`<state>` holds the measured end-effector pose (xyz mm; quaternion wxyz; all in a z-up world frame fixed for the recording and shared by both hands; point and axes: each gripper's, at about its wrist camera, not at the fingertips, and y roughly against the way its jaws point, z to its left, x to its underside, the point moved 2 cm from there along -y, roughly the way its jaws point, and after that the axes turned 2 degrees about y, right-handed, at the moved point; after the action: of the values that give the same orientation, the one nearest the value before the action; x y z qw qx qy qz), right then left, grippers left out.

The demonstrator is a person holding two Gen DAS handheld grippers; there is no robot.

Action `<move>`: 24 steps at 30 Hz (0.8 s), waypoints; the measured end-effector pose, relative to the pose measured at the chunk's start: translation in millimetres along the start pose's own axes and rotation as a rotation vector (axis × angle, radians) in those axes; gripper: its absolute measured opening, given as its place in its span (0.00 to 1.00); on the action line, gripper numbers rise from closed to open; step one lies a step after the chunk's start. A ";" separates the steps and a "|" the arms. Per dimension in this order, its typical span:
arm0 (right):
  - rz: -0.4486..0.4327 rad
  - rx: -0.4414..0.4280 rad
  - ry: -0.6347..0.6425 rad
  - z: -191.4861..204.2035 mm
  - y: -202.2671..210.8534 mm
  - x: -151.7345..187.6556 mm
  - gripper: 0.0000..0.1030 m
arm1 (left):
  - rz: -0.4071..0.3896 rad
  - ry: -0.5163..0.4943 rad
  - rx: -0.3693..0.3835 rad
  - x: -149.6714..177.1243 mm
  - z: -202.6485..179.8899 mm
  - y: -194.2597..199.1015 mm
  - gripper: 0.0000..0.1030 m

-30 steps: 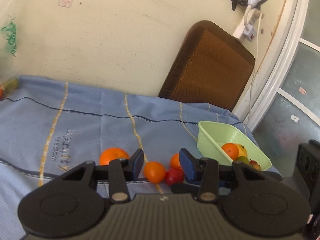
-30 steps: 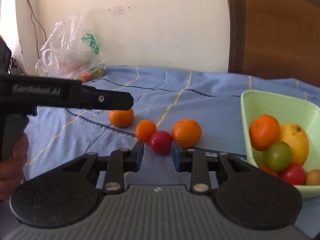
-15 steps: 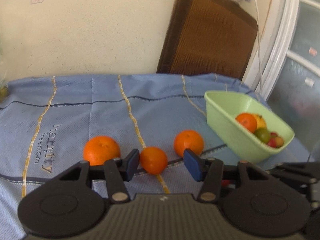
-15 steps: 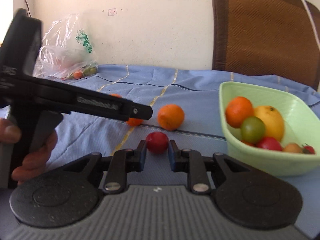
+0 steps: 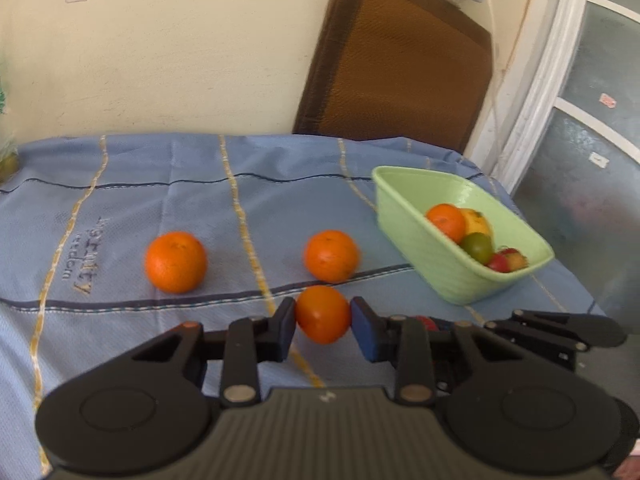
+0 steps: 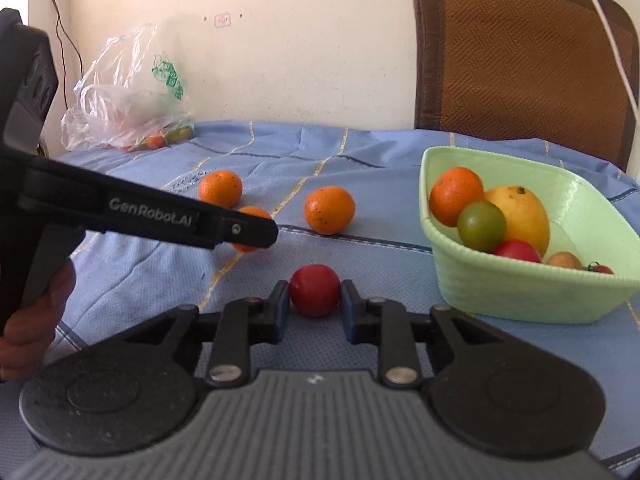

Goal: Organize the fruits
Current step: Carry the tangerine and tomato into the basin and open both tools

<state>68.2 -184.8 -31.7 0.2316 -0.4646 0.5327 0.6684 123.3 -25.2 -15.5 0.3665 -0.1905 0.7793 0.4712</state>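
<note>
Left wrist view shows the left gripper [image 5: 323, 317] clenched on a small orange [image 5: 322, 313], its jaws having just closed in with the fruit between the pads. Right wrist view shows the right gripper [image 6: 314, 301] grasping a red tomato [image 6: 314, 295], its jaws having eased apart slightly yet flanking the fruit closely on both sides. Both fruits sit low over the blue cloth [image 5: 168, 200], near the green basket [image 5: 424, 248].

The job looks partly done. The basket already holds an orange, a yellow fruit, a green one and several small red ones. Two more oranges, the left orange [image 5: 176, 262] and the middle orange [image 5: 331, 255], lie loose on the cloth, so after the two held fruits go in, these appear to remain.

Readable writing: "GenRobot.AI" in pale letters along the left gripper's arm in the right wrist view. The cloth carries stitched lettering [image 5: 78, 280], too skewed to read with confidence. A plastic bag [image 6: 128, 92] at the wall bears a green print, illegible.
</note>
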 end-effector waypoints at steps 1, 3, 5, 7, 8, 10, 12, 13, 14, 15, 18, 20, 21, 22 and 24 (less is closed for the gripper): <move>-0.039 0.013 -0.009 -3.2 10.5 -0.6 0.29 | -0.007 -0.004 0.016 -3.7 -6.5 2.4 0.29; -0.117 0.055 -0.027 -12.2 29.1 -2.6 0.29 | -0.032 -0.021 0.053 -13.6 -23.2 6.9 0.29; -0.192 0.128 -0.049 -28.2 43.4 -4.7 0.29 | -0.055 -0.045 0.091 -23.9 -42.1 7.5 0.29; -0.237 0.196 -0.088 -48.1 51.0 -5.9 0.29 | -0.063 -0.064 0.127 -34.7 -64.4 -0.1 0.29; -0.241 0.215 -0.113 -59.6 51.5 -6.5 0.29 | -0.061 -0.067 0.141 -39.3 -72.5 -5.3 0.29; -0.231 0.241 -0.153 -81.4 48.6 -7.5 0.29 | -0.054 -0.080 0.164 -49.0 -90.6 -21.5 0.29; -0.218 0.264 -0.173 -97.0 43.8 -8.7 0.29 | -0.047 -0.095 0.167 -57.7 -103.1 -37.8 0.29; -0.213 0.269 -0.178 -102.9 41.5 -9.2 0.29 | -0.031 -0.091 0.175 -61.8 -108.5 -47.7 0.29; -0.211 0.272 -0.182 -107.3 39.7 -9.4 0.29 | -0.016 -0.083 0.182 -65.5 -111.5 -55.8 0.29; -0.211 0.275 -0.185 -111.1 38.2 -9.0 0.29 | 0.000 -0.075 0.188 -67.6 -114.4 -64.1 0.29; -0.215 0.275 -0.193 -115.8 38.3 -5.0 0.30 | 0.031 -0.077 0.187 -70.3 -122.7 -83.5 0.30; -0.214 0.279 -0.195 -115.6 37.5 -1.3 0.30 | 0.026 -0.086 0.181 -70.0 -127.2 -87.7 0.30; -0.211 0.283 -0.193 -115.7 37.0 -0.7 0.30 | 0.023 -0.095 0.177 -70.0 -129.6 -88.5 0.35; -0.212 0.285 -0.191 -115.7 37.5 -0.8 0.31 | 0.025 -0.097 0.179 -69.7 -130.8 -89.2 0.37; -0.224 0.292 -0.197 -116.9 39.8 -0.7 0.35 | 0.030 -0.094 0.180 -71.3 -132.6 -91.0 0.38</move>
<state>80.3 -306.0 -11.4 0.4204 -0.4150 0.5435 0.5964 176.7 -188.5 22.0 0.4110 -0.1227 0.8033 0.4131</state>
